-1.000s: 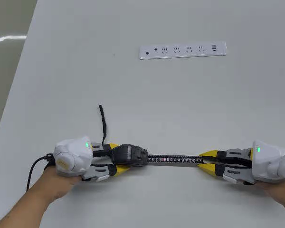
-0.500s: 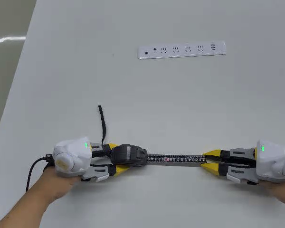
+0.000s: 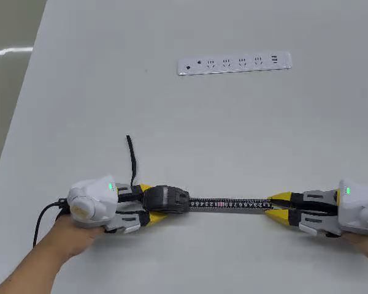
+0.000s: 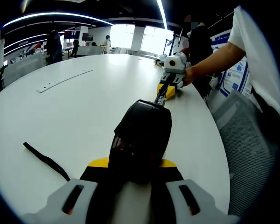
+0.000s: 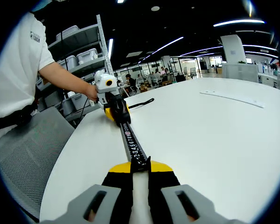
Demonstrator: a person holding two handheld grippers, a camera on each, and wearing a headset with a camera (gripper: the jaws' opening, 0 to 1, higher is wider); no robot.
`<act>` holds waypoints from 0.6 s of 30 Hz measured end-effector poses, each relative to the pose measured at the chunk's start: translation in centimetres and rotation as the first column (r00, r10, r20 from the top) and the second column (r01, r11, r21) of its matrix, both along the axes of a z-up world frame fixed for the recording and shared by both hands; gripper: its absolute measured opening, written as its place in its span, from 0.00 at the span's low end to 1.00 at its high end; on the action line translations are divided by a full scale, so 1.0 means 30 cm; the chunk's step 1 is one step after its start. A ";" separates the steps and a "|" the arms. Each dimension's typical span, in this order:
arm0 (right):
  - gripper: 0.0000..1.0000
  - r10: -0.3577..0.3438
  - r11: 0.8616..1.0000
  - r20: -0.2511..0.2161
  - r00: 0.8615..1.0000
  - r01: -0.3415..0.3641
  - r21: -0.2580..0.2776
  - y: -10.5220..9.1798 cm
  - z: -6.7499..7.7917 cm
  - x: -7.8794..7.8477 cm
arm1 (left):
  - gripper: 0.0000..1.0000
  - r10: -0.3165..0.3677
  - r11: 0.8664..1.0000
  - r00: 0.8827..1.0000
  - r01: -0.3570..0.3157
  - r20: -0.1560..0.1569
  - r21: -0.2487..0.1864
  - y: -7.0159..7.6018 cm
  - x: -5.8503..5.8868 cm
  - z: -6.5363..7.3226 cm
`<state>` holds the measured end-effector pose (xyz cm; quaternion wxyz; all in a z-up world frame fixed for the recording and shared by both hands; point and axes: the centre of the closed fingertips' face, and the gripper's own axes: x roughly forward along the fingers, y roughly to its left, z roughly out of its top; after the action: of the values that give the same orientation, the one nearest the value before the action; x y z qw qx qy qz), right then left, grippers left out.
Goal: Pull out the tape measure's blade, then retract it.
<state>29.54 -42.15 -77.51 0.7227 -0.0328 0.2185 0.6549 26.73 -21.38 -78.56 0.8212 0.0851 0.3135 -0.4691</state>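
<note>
The pull-out step is judged to be in hand. A short length of black, numbered steel blade (image 3: 230, 204) is drawn from the black, rounded plastic tape measure case (image 3: 165, 199), which is set low over the white tabletop (image 3: 172, 122), on the person's side. The case is clamped at its sides between the yellow-tipped jaws of the left gripper (image 3: 152, 202). The blade's free end is pinched by the right gripper (image 3: 277, 206), whose jaws are closed almost completely on it. The blade's long axis is laid straight from left to right, and the case mouth is pointed at the right gripper. Next, either more outward travel along that line is called for, or a guided return toward the case so that recoil is checked.
</note>
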 end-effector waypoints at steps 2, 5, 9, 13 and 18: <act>0.08 -0.002 1.000 -0.001 1.000 0.002 0.001 -0.009 -0.001 0.002 | 0.28 0.000 1.000 1.000 0.000 0.000 0.000 0.000 0.000 -0.001; 0.08 -0.008 1.000 -0.008 1.000 0.008 0.004 -0.013 0.009 0.001 | 0.28 0.000 1.000 1.000 0.000 0.000 0.001 0.000 0.000 -0.001; 0.08 -0.013 1.000 -0.008 1.000 0.013 0.003 -0.021 0.012 0.001 | 0.28 0.000 1.000 1.000 0.000 0.000 0.000 0.000 0.000 0.000; 0.08 -0.015 1.000 -0.009 1.000 0.015 0.002 -0.031 0.015 0.004 | 0.28 0.001 1.000 1.000 -0.001 0.000 0.002 0.000 0.000 0.000; 0.08 -0.021 1.000 -0.008 1.000 0.021 0.000 -0.050 0.017 0.006 | 0.28 0.001 1.000 1.000 -0.001 -0.001 0.003 -0.001 0.000 -0.001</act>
<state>29.72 -43.65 -77.01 0.7286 -0.0278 0.2216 0.6475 26.72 -21.40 -78.59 0.8214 0.0858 0.3144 -0.4681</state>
